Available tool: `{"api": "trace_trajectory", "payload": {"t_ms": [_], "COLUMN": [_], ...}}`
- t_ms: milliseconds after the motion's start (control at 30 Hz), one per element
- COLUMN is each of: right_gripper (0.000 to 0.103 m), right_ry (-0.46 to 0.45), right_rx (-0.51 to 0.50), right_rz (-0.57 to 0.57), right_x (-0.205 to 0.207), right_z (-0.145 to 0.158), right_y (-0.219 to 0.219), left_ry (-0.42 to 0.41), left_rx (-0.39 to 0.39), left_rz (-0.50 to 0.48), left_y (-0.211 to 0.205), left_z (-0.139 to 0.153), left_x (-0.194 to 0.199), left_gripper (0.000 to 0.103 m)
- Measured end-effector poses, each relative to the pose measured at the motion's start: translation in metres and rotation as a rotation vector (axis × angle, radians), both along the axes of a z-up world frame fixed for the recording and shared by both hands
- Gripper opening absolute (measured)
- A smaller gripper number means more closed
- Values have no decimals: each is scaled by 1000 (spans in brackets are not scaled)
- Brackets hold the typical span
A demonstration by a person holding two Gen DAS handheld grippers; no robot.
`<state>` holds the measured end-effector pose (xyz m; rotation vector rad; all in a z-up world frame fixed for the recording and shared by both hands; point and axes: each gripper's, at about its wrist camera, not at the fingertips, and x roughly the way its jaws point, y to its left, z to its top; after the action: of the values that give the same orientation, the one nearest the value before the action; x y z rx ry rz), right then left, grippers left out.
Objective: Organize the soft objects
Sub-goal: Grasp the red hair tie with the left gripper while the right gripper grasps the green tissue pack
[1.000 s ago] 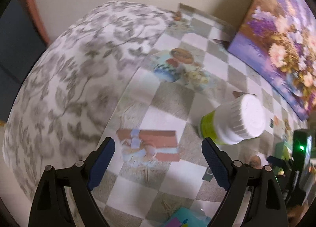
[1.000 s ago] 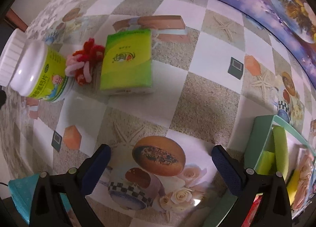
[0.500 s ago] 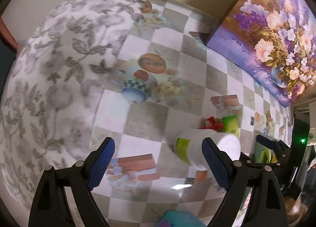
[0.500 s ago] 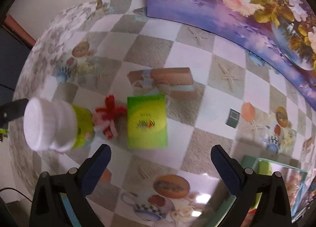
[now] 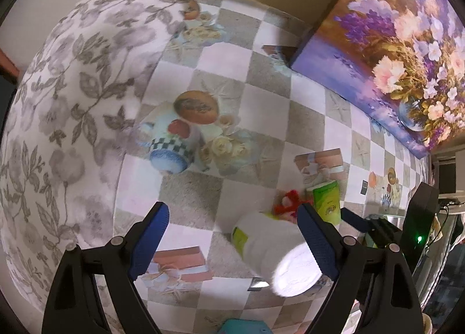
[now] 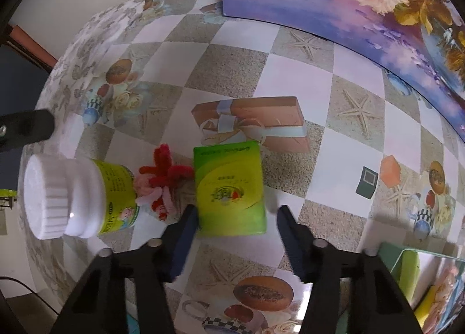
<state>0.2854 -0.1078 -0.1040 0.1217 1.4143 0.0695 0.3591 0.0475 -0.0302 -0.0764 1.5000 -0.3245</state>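
Note:
A green tissue pack (image 6: 229, 188) lies flat on the checked tablecloth, with a red and pink pipe-cleaner flower (image 6: 162, 186) at its left edge. My right gripper (image 6: 236, 220) points down over the pack's near end. Its jaws are closing with the pack between them; the left pad sits at the pack's edge and a gap remains on the right. A white-capped green bottle (image 6: 72, 194) stands left of the flower. My left gripper (image 5: 232, 212) hangs open above the table, with the bottle (image 5: 270, 249) under its right finger. The pack (image 5: 327, 203) and flower (image 5: 286, 203) lie beyond.
A flower painting (image 6: 363, 0) leans along the table's far side. A green tray (image 6: 398, 261) with soft items sits at the lower right. A grey floral cloth (image 5: 64, 101) covers the table's left part. A teal object (image 5: 244, 326) shows at the near edge.
My right gripper's jaws have narrowed from wide open and now straddle the near end of the tissue pack. The left gripper has shifted, so the bottle sits under its right finger.

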Motion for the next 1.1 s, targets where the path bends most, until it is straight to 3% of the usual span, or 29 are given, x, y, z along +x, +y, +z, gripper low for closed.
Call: {"api": "trace_trajectory", "payload": {"t_ms": [433, 567, 767, 1000, 1100], "right_gripper": [51, 51, 51, 51, 51], "right_ry": [9, 13, 5, 4, 4], "right_rx": [-4, 7, 34, 62, 59], "right_rz": [-28, -35, -28, -38, -44], "right_x": [-14, -19, -30, -42, -46], "right_z": [11, 12, 12, 9, 10], "right_y": [-53, -69, -84, -110, -110], "left_ry": [92, 108, 122, 135, 150], "left_rx": [134, 174, 291, 367, 374], "left_rz": [-159, -210, -265, -296, -301], "left_y": [-83, -108, -132, -151, -158], "left_z": [-17, -24, -42, -61, -69], "left_x": [-4, -9, -15, -10, -9], "left_gripper": [88, 73, 61, 51, 38]}}
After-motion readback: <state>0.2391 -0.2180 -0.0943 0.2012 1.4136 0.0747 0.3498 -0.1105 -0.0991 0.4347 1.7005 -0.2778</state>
